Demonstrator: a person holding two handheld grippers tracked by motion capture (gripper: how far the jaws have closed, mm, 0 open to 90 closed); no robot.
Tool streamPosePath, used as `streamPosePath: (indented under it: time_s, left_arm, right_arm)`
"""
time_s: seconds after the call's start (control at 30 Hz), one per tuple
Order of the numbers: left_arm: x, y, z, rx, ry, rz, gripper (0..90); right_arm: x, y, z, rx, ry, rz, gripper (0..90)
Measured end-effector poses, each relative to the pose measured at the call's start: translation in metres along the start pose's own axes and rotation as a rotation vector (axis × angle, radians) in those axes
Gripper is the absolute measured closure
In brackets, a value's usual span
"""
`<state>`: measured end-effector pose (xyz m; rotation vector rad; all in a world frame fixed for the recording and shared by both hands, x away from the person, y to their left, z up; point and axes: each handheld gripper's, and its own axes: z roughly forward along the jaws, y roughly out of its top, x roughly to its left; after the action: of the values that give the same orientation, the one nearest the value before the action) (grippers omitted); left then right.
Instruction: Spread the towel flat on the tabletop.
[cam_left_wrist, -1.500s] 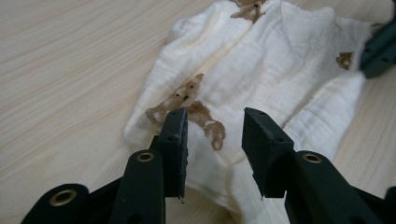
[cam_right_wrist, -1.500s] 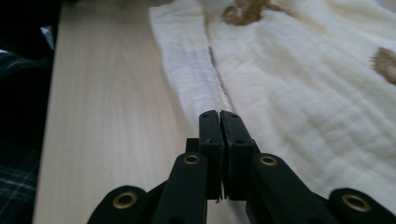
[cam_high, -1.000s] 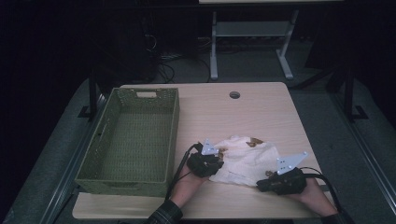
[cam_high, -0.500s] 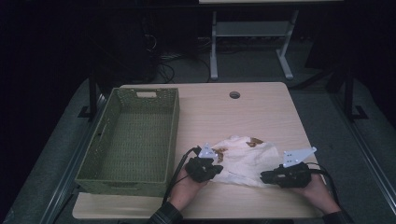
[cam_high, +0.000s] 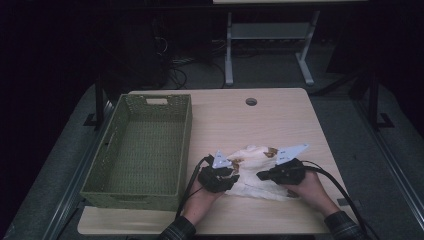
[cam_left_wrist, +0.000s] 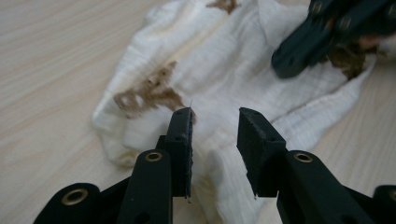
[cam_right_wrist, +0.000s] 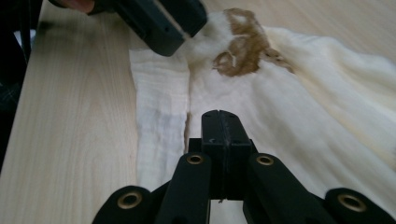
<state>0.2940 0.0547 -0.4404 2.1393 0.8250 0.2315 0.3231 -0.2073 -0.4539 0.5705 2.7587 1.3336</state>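
cloth (cam_high: 252, 170): partly folded at lower centre, outside basket (cam_high: 137, 150) | left gripper (cam_left_wrist: 215, 135): jaws just parted, astride cloth | right gripper (cam_right_wrist: 219, 135): jaws closed, nothing seen gripped | remaining: folding, binning

Dim lab: cables (cam_high: 172, 62), bench frame (cam_high: 270, 37)

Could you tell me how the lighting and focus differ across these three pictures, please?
High view: the room around is dark, the table dimly lit and the cloth grainy. Left gripper view: bright, the cloth fairly sharp, the right gripper at top blurred. Right gripper view: the near jaws are sharp, the far left gripper soft.
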Motion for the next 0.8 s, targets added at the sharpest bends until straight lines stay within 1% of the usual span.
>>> streamPosePath:
  time_s: [0.13,0.17,0.2,0.23,0.27,0.3,0.37,0.4,0.47,0.5,0.57,0.67,0.7,0.73,0.77,0.8]
  left_arm:
    - [0.005,0.002,0.004,-0.009,0.014,-0.011,63.5]
    - [0.006,0.003,0.005,-0.008,0.02,-0.01,63.1]
    - [0.008,0.004,0.007,-0.004,0.031,-0.003,62.9]
    - [0.009,0.004,0.008,-0.002,0.034,-0.001,62.9]
    - [0.011,0.005,0.009,-0.006,0.037,-0.004,62.9]
    - [0.013,0.006,0.011,0.004,0.049,0.002,63.1]
    - [0.017,0.006,0.014,0.007,0.059,-0.002,63.4]
    - [0.019,0.005,0.015,0.015,0.065,-0.006,63.4]
    - [0.022,0.003,0.018,0.029,0.068,-0.017,63.7]
    - [0.023,0.003,0.019,0.036,0.074,-0.012,63.6]
    - [0.024,0.001,0.021,0.052,0.076,-0.022,64.0]
    - [0.025,0.0,0.024,0.075,0.083,-0.019,64.7]
    - [0.025,-0.001,0.025,0.077,0.084,-0.022,64.8]
    - [0.026,-0.001,0.026,0.083,0.085,-0.019,64.9]
    - [0.026,-0.002,0.026,0.083,0.086,-0.021,65.1]
    - [0.026,-0.002,0.026,0.082,0.086,-0.025,65.3]
  right_arm:
    - [0.004,0.011,0.022,0.046,0.024,-0.022,89.5]
    - [0.004,0.012,0.028,0.063,0.02,-0.051,89.5]
    - [0.006,0.014,0.033,0.072,0.023,-0.051,89.5]
    - [0.007,0.015,0.038,0.08,0.023,-0.067,89.5]
    - [0.008,0.016,0.04,0.083,0.024,-0.062,89.5]
    - [0.008,0.015,0.042,0.087,0.021,-0.073,89.5]
    - [0.008,0.014,0.044,0.1,0.025,-0.061,89.5]
    - [0.009,0.013,0.045,0.104,0.029,-0.048,89.5]
    - [0.008,0.013,0.045,0.104,0.042,-0.049,89.5]
    - [0.008,0.013,0.045,0.108,0.048,-0.058,89.5]
    - [0.01,0.013,0.046,0.11,0.074,-0.059,89.5]
    - [0.014,0.013,0.047,0.114,0.098,-0.071,89.4]
    - [0.014,0.012,0.047,0.11,0.111,-0.097,89.5]
    - [0.017,0.012,0.047,0.12,0.121,-0.083,89.4]
    - [0.017,0.012,0.048,0.117,0.128,-0.103,89.4]
    - [0.02,0.012,0.048,0.122,0.138,-0.1,89.5]
